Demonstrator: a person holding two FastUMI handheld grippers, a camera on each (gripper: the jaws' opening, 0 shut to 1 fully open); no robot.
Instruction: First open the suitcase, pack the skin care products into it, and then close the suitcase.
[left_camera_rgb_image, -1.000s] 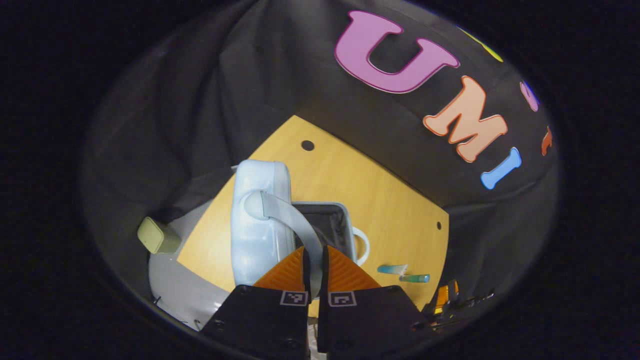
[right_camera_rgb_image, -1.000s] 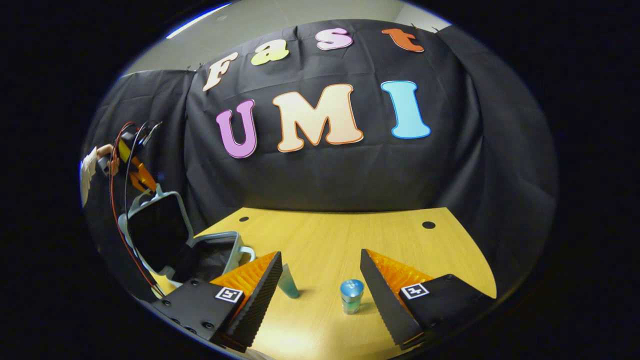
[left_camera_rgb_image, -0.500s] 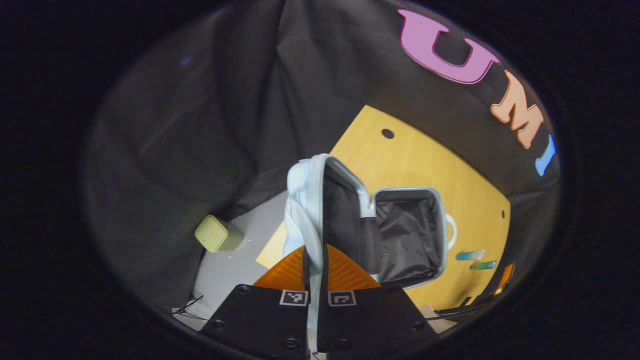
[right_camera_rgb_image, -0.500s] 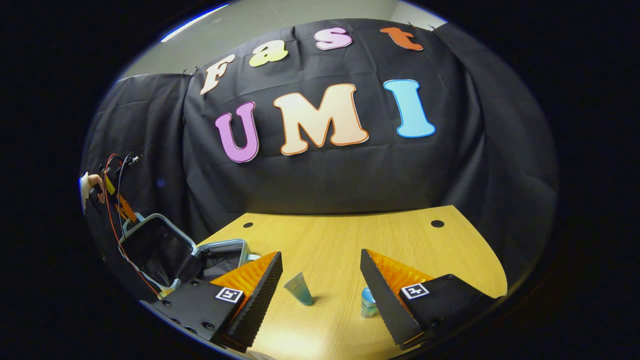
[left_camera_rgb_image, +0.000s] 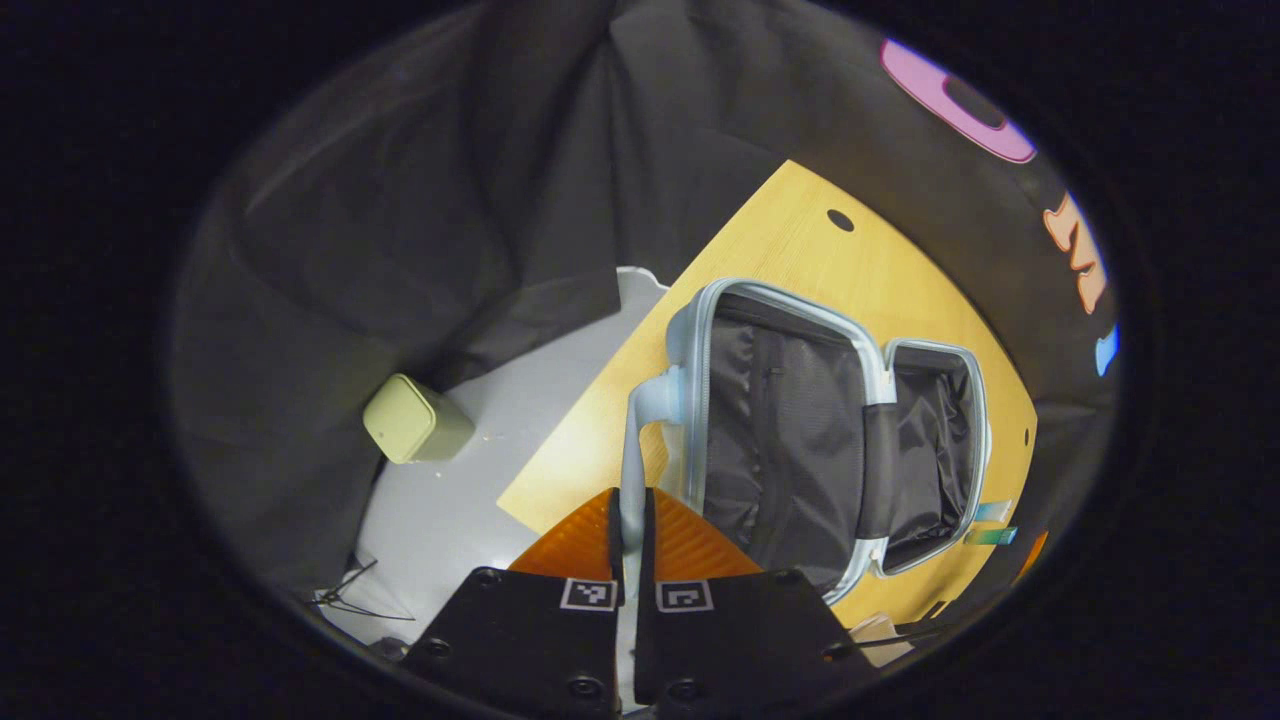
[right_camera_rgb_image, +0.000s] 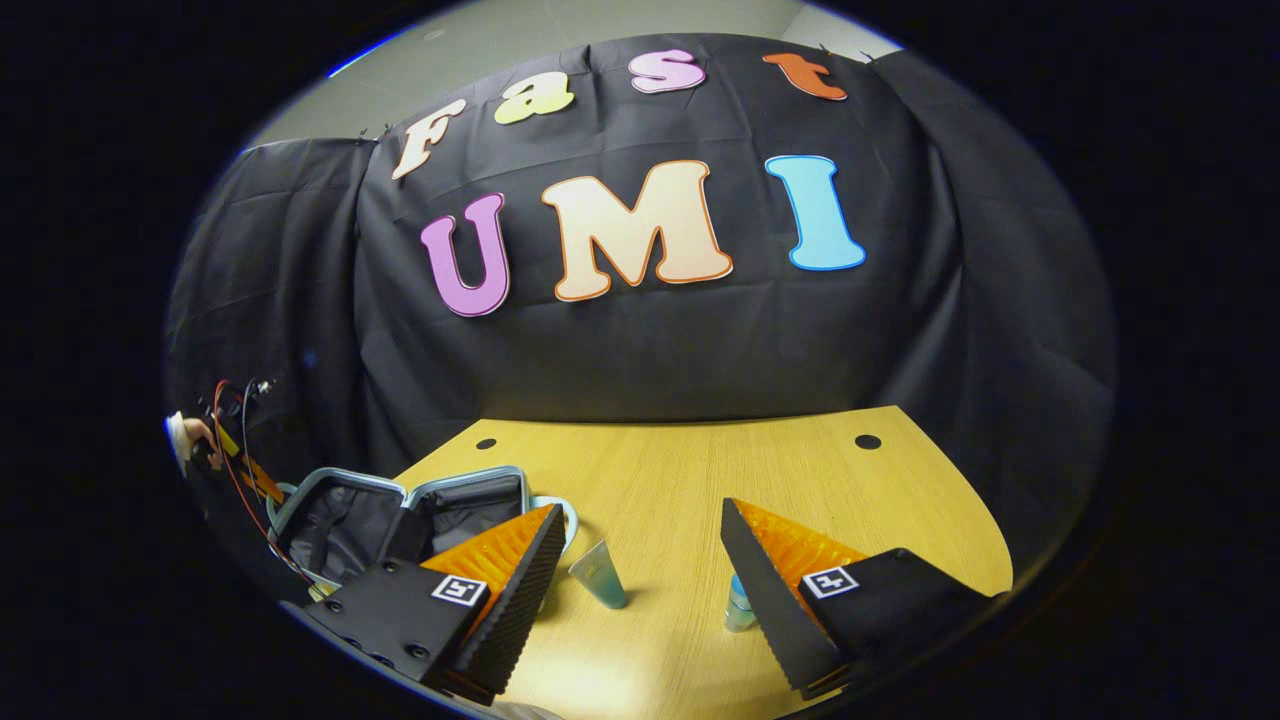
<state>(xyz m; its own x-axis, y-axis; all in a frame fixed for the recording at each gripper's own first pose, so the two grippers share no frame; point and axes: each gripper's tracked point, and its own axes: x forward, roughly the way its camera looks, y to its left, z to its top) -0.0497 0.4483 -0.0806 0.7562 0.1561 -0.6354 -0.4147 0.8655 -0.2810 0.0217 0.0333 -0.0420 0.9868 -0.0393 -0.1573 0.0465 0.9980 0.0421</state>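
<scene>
Left gripper view: the left gripper (left_camera_rgb_image: 630, 520) has its jaws closed on the pale blue handle strap (left_camera_rgb_image: 638, 440) of the suitcase (left_camera_rgb_image: 790, 440), both orange fingers pressing on the strap. The strap runs up to the lid's outer edge. The suitcase lies open on the wooden bench (left_camera_rgb_image: 790, 230), its two dark-lined halves spread side by side, near the bench's edge. Past the far half, a tube (left_camera_rgb_image: 990, 511) and a small bottle (left_camera_rgb_image: 985, 537) lie close together on the bench. Off the bench, a pale green box (left_camera_rgb_image: 412, 418) sits on the grey floor (left_camera_rgb_image: 450, 500).

Right gripper view: the right gripper (right_camera_rgb_image: 640, 575) hangs above the bench with its jaws wide open, gripping nothing. Between the fingers stands the teal tube (right_camera_rgb_image: 599, 574), nearer the left finger; the small bottle (right_camera_rgb_image: 739, 604) stands partly hidden behind the right finger. The open suitcase (right_camera_rgb_image: 400, 515) lies to the left, and beyond it a hand (right_camera_rgb_image: 190, 440) holds the left gripper (right_camera_rgb_image: 255, 475).
</scene>
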